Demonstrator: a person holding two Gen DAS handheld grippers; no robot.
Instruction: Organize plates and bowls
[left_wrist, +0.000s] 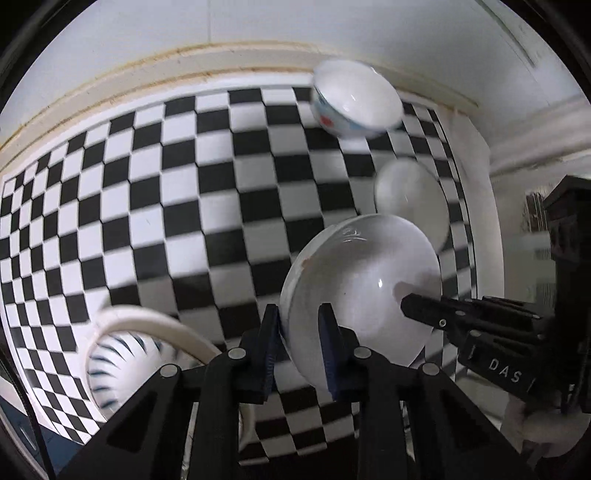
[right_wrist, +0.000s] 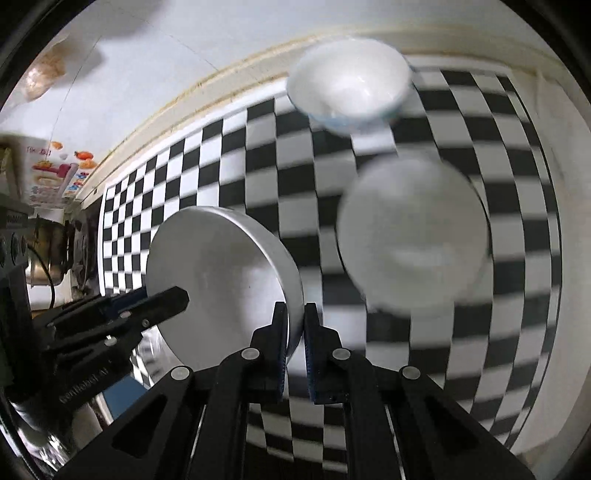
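Two grippers clamped on one white plate, held tilted above the checkered counter. Left gripper pinched narrow on the plate's near-left rim, right gripper closed on the opposite edge, seen reaching in from the right. At far left, low by the counter's edge, a blue-striped bowl under a cream rim. Further right, near the back wall, a patterned bowl, blurred. Right of the held plate and partly hidden behind it, another white dish flat on the counter. At far right, dark furniture, indistinct.
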